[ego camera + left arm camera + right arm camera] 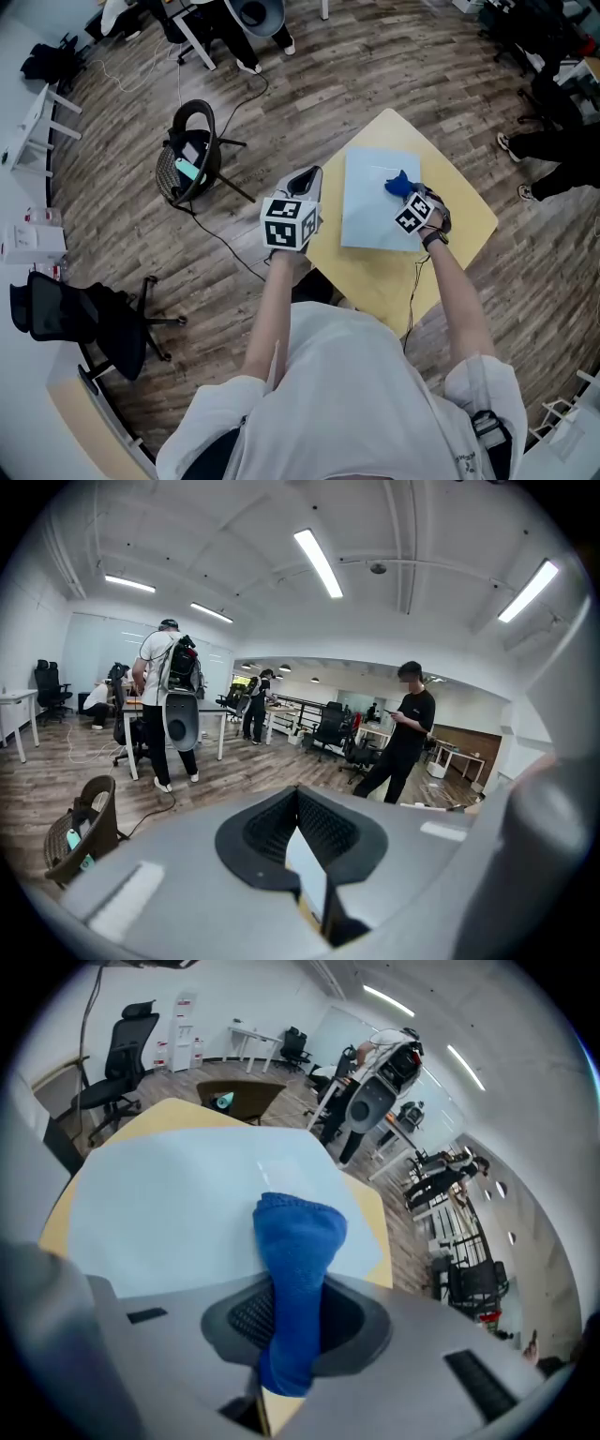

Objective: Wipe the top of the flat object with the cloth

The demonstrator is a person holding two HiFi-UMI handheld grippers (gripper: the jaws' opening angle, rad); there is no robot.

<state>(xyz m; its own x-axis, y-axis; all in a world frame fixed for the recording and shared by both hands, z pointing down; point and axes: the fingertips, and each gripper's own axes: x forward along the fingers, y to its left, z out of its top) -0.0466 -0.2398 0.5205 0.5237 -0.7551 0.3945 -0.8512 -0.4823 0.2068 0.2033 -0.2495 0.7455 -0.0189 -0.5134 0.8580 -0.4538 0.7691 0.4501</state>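
Looks like an open-plan office to me: wood floor (122, 216), black swivel chairs (103, 323), white desks (14, 697), strip lights (319, 562) overhead, cables (225, 248) across the floor, ppl (403, 733) standing btwn workstations, one w/ a phone.

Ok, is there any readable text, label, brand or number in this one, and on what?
No text can be read here.
Left marker cube and right marker cube: black-and-white square patterns only, no words.
White boxes at the head view's left edge: red print, too small to read.
Blue cloth and flat board: no print visible.
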